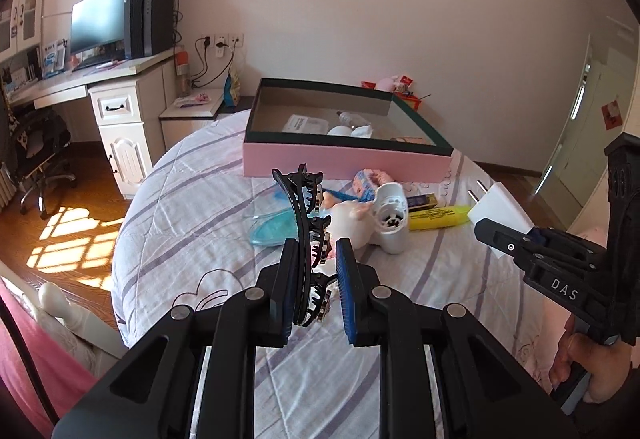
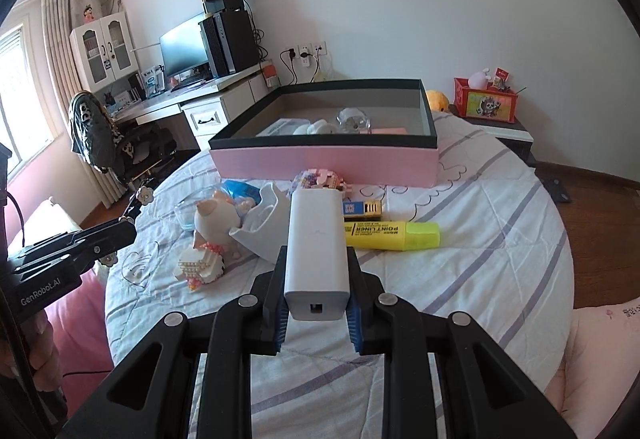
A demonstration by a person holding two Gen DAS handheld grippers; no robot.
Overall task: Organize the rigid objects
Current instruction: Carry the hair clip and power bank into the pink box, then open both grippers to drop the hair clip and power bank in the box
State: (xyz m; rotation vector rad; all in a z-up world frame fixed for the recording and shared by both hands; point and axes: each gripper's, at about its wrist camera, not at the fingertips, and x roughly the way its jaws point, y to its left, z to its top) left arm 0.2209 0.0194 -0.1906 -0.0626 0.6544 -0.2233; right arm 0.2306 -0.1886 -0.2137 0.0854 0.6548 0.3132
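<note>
The pink box (image 1: 344,159) sits at the far side of the bed (image 1: 192,199), and this is where the hard things go. In the left camera, a few things already lie inside it: a clear bottle and some white bits. More things wait on the bed in front of it: a yellow marker (image 1: 438,217), a white toy with a pink pig (image 1: 372,219) and a blue dish (image 1: 272,231). So I think the job is only partly done. The left gripper (image 1: 316,271) has its fingers close together, and a black hair clip (image 1: 308,235) stands up between them. The clip is off the bed, so it looks held. On the right side, the right gripper (image 1: 504,239) holds a white plug (image 1: 500,215).

In the right camera, the box (image 2: 324,163) is open and straight ahead. The white plug (image 2: 316,251) is squeezed tight between the two blue pads of the right gripper (image 2: 318,279). The marker (image 2: 392,235), a small gold and blue box (image 2: 362,207) and a block toy (image 2: 200,267) lie on the bed. The left gripper (image 2: 116,235) shows at the left edge. From here I cannot tell how wide its fingers are.
</note>
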